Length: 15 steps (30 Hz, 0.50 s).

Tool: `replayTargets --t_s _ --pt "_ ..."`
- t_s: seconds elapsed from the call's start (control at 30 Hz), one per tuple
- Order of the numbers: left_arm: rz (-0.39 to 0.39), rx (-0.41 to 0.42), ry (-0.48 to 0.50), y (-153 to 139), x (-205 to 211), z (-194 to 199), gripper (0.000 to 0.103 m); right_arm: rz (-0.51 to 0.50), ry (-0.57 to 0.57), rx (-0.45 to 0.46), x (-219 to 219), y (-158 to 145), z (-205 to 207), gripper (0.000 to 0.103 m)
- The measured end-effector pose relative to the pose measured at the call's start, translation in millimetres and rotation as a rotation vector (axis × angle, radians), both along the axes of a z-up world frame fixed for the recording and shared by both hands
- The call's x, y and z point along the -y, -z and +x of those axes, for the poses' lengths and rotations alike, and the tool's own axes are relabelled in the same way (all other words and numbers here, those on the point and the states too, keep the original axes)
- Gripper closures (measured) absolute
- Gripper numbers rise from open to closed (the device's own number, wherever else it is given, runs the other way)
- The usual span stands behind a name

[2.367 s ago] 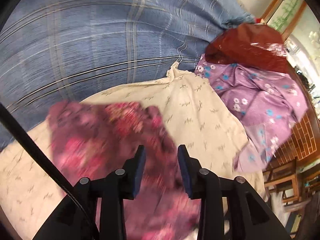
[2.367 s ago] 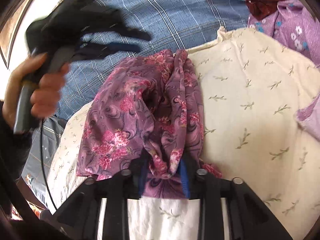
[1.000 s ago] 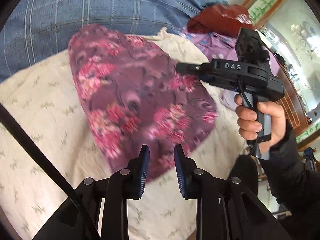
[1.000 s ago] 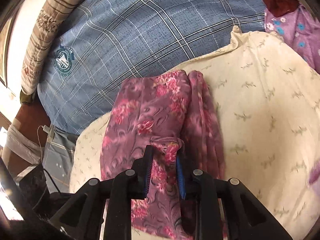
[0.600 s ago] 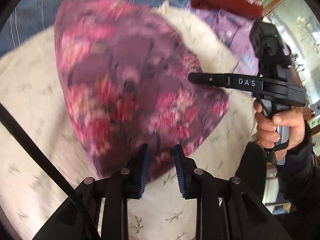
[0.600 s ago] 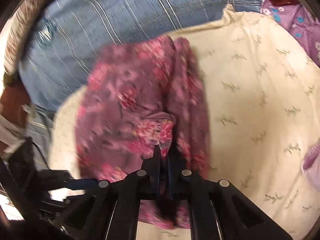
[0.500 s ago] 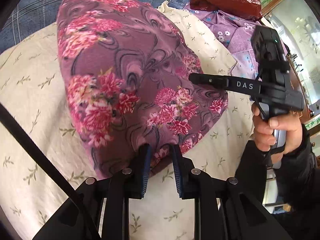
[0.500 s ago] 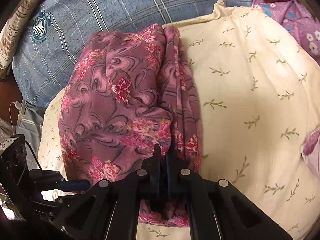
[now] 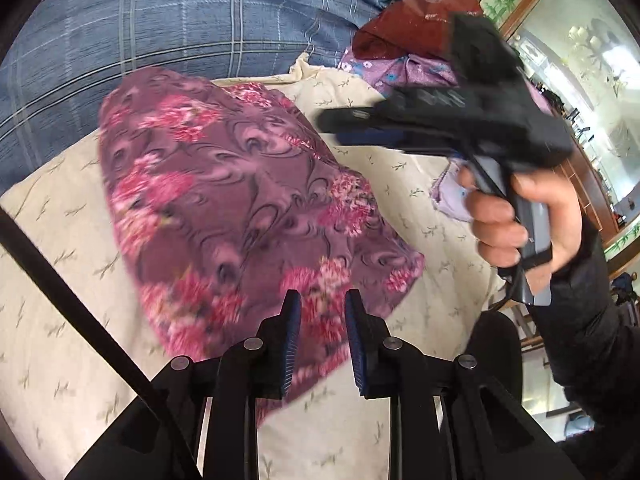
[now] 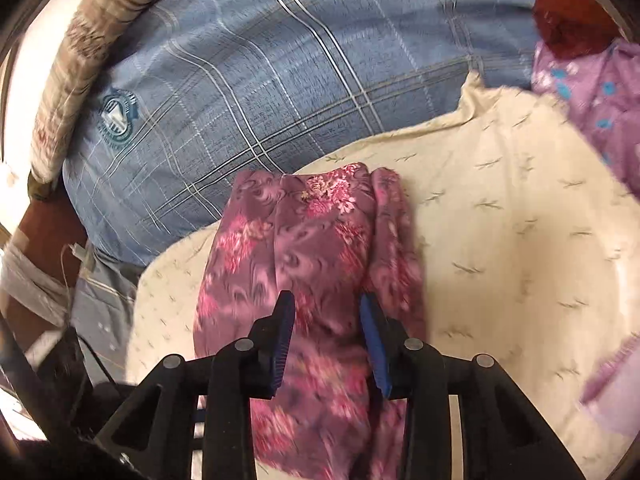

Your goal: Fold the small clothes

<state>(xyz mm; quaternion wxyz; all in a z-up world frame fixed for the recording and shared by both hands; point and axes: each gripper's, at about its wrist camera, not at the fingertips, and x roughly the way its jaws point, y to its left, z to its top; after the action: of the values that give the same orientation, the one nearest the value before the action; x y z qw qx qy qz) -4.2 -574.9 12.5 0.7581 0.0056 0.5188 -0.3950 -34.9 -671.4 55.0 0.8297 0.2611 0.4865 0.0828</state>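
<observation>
Cream sprigged sheet (image 10: pixel 500 240) over blue plaid bedding (image 10: pixel 280 80), folded floral garment (image 10: pixel 320 260) at centre, left gripper (image 9: pixel 320 312) narrowly parted, empty, right gripper (image 10: pixel 326 320) at 6 o'clock, jaws opening, gripping nothing.

Home bedroom: blue plaid bedding (image 10: pixel 304 80), pillow (image 10: pixel 76 64), wood-framed glass cabinet (image 9: pixel 568 52) w/ household stuff.

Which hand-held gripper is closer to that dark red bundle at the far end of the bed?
Right. The right hand-held gripper hangs just below the dark red bundle; the left hand-held gripper sits far back over the flowered purple cloth.
</observation>
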Motion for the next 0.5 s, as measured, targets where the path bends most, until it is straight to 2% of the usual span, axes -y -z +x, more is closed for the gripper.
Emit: replayTargets --t_s 0.17,0.2,0.23,0.27,0.37,0.43,0.5 --pt "0.029 -0.075 0.004 37.7 13.5 8.5 0.082 0.04 0.011 -0.094 -4.4 41.3 35.2 0.067" --pt "0.042 -0.086 0.007 45.4 15.6 5.9 0.083 0.063 0.024 -0.095 -4.0 45.6 35.8 0.073" --pt "0.048 -0.088 0.011 49.0 17.1 4.6 0.083 0.074 0.031 -0.082 -4.0 46.3 34.1 0.086" --pt "0.047 -0.08 0.015 51.1 17.9 1.3 0.083 0.065 0.03 -0.055 -6.3 41.5 31.2 0.089" --pt "0.038 -0.087 0.007 54.7 18.3 1.8 0.082 -0.065 0.032 0.022 -16.9 25.2 21.2 0.091" --pt "0.033 -0.092 0.003 58.4 17.3 3.8 0.082 -0.128 0.056 0.002 -17.0 28.2 22.6 0.092" --pt "0.027 -0.096 -0.005 58.7 16.6 4.9 0.082 -0.159 0.063 -0.037 -16.5 44.2 28.6 0.092"
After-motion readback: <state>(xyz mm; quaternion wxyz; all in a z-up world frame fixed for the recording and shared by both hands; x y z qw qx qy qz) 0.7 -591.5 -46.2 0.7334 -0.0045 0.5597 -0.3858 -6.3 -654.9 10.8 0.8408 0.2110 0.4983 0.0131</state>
